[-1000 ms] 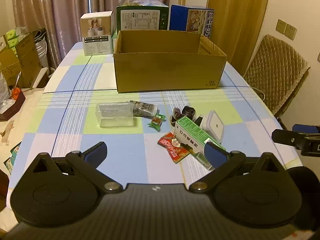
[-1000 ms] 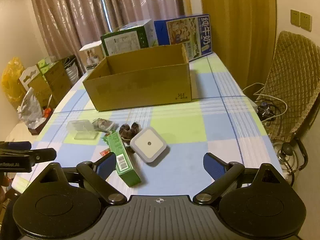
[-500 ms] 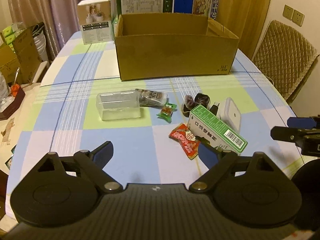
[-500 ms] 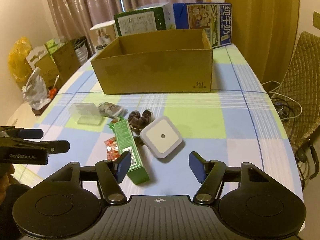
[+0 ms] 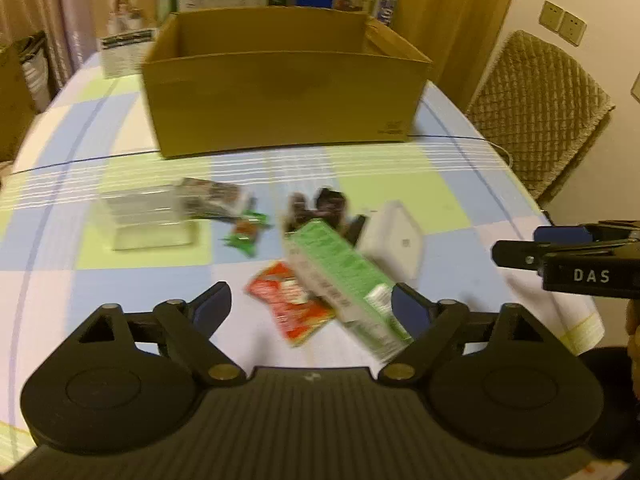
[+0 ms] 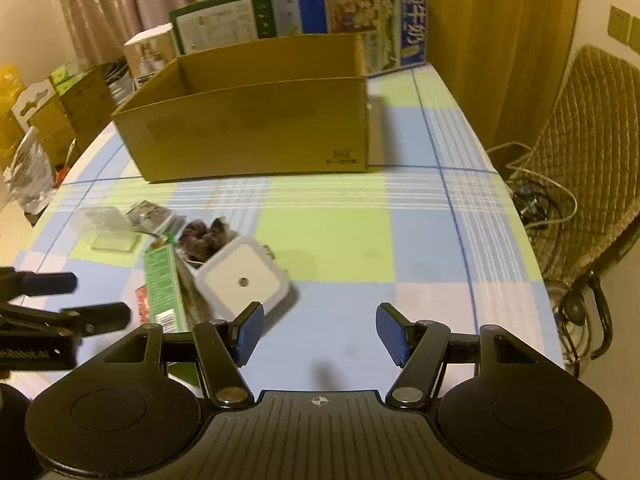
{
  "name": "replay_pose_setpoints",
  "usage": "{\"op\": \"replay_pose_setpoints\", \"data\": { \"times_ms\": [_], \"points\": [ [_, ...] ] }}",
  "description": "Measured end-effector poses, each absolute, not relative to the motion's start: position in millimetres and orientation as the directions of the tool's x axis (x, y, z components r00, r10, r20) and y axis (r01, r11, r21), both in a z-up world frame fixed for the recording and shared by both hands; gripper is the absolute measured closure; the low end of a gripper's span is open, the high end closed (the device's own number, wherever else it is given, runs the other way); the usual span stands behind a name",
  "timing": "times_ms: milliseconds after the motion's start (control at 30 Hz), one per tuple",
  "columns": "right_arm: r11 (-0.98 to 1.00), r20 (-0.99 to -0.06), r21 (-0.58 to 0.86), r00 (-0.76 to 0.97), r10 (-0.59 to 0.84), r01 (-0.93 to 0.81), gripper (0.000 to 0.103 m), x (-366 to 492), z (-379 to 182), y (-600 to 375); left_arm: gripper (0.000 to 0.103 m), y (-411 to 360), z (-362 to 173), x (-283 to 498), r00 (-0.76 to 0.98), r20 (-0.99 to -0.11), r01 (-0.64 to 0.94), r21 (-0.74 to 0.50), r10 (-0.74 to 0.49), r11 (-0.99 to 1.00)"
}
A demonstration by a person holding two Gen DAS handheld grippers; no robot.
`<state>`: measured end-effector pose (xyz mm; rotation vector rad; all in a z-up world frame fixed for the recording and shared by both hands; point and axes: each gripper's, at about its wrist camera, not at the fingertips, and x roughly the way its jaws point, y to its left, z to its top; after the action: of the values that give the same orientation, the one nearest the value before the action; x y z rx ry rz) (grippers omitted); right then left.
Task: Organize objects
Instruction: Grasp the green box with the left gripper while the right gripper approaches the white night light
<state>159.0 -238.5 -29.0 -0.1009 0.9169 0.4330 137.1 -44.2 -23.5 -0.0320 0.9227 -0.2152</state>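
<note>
An open cardboard box (image 5: 280, 92) (image 6: 252, 132) stands at the back of the checked tablecloth. In front of it lie a green carton (image 5: 344, 280) (image 6: 162, 280), a white square case (image 5: 394, 240) (image 6: 242, 280), a red snack packet (image 5: 290, 306), a green candy (image 5: 244, 234), dark wrapped sweets (image 5: 316, 206) (image 6: 204, 234), a clear plastic box (image 5: 148, 220) (image 6: 106, 228) and a grey packet (image 5: 212, 196) (image 6: 150, 214). My left gripper (image 5: 310, 308) is open just short of the carton and red packet. My right gripper (image 6: 320, 332) is open, its left pad (image 6: 248, 332) near the white case. Neither holds anything.
Printed boxes (image 6: 304, 12) stand behind the cardboard box, a white one (image 5: 124, 28) to its left. A padded chair (image 5: 536, 112) sits off the table's right edge with cables (image 6: 536, 200) below. Bags and cartons (image 6: 44, 120) crowd the floor at left.
Both grippers have moved forward and lower toward the pile of items. The right gripper's jaws have narrowed somewhat but stay open. The left view is now motion-blurred.
</note>
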Motion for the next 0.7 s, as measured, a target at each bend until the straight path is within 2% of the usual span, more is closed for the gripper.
{"op": "replay_pose_setpoints", "data": {
  "times_ms": [233,300,333,367,400,500,567,700],
  "points": [
    [0.914,-0.807,0.099,0.506,0.304,-0.392,0.042,167.0,-35.1,-258.6,0.026,-74.9,-46.2,154.6,0.535,-0.812,0.176,-0.165,-0.235,0.97],
    [0.916,-0.811,0.118,0.495,0.312,-0.384,0.042,169.7,-36.4,-262.6,0.037,-78.8,-52.0,157.7,0.524,-0.824,0.175,-0.143,-0.215,0.974],
    [0.914,-0.812,0.126,0.489,0.318,-0.386,0.042,171.1,-36.9,-263.2,0.039,-79.6,-54.2,158.4,0.522,-0.828,0.178,-0.13,-0.206,0.975],
    [0.912,-0.813,0.121,0.487,0.318,-0.393,0.042,171.5,-36.6,-262.2,0.047,-78.9,-55.4,158.1,0.517,-0.831,0.185,-0.124,-0.204,0.975],
    [0.907,-0.814,0.112,0.486,0.318,-0.406,0.042,171.6,-36.5,-260.0,0.059,-77.2,-55.2,157.8,0.513,-0.835,0.191,-0.116,-0.2,0.975],
    [0.877,-0.813,0.107,0.466,0.349,-0.469,0.042,171.9,-38.1,-250.1,0.074,-69.2,-52.3,155.7,0.52,-0.842,0.202,-0.041,-0.143,0.979],
    [0.846,-0.811,0.108,0.446,0.379,-0.522,0.042,171.7,-40.3,-239.6,0.077,-61.4,-51.1,155.8,0.525,-0.843,0.209,-0.005,-0.117,0.978],
    [0.783,-0.815,0.096,0.403,0.417,-0.615,0.042,173.8,-45.9,-215.5,0.077,-49.1,-50.5,157.8,0.527,-0.845,0.21,0.026,-0.091,0.977]
  ]
}}
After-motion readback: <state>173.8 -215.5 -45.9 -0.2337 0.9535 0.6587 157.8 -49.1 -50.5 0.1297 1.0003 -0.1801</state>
